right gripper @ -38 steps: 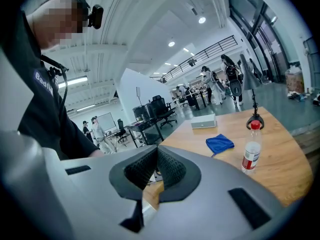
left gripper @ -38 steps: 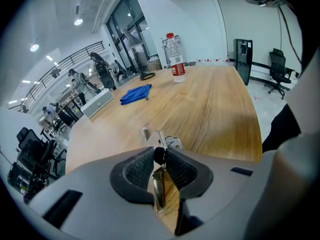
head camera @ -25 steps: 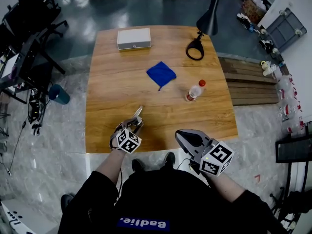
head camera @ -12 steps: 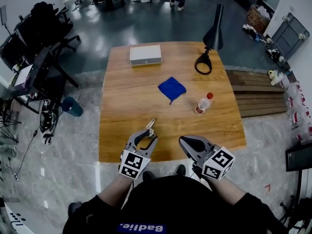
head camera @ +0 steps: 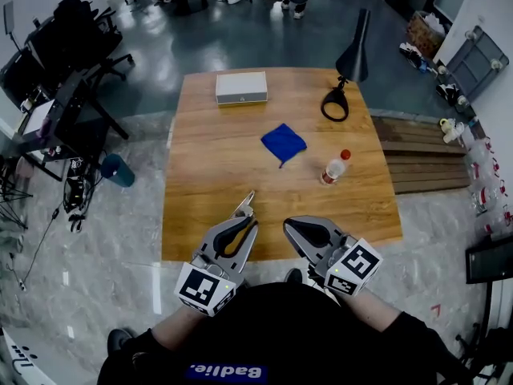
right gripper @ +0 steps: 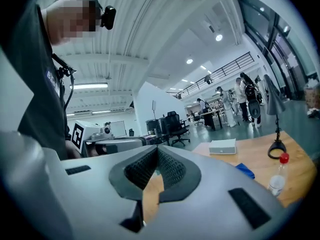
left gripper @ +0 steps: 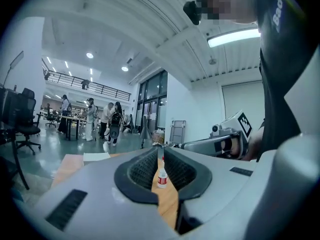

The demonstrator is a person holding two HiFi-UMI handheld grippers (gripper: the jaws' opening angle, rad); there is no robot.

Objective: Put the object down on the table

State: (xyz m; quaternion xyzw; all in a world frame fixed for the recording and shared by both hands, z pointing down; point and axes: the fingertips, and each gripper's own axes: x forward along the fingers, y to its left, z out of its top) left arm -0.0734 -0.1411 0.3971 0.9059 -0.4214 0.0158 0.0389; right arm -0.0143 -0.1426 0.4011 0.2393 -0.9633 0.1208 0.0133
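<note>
Where the near edge of the tabletop (head camera: 200,215) meets the person's dark top (head camera: 264,335), two hand-held grippers head the list.

1. Left gripper (head camera: 247,223): at 6 o'clock on the tabletop, pointing between 12 and 1 o'clock. Jaws closing, a narrow slit left between the ribbed pads, nothing between them; released of any load.
2. Right gripper (head camera: 288,224): just beside the first, at its 3 o'clock, pointing toward 11 o'clock. Pads clenched together at the tips, nothing gripped.
3. Small silvery object (head camera: 245,207): slim, lying on bare wood just beyond the left gripper's tips, at their 12 o'clock. Whether it touches them cannot be told; its kind is too small to make out.
4. Plastic bottle (head camera: 333,169): red cap, pale label, standing upright at 2 o'clock from the grippers, well apart from them.
5. Blue cloth (head camera: 283,143): crumpled, mid-tabletop, near the bottle at its 10 o'clock, not touching it.
6. White box (head camera: 241,87): flat, rectangular, at the far edge, 12 o'clock.
7. Black desk lamp (head camera: 355,54): far right corner, 1 o'clock; ring-shaped base on the wood, cone shade reaching past the far edge.
8. Surroundings: glossy grey floor (head camera: 120,239); black office chairs (head camera: 72,22) at 10 o'clock; teal container (head camera: 118,169) on the floor at 9 o'clock; slatted wooden platform (head camera: 421,163) at 3 o'clock.
</note>
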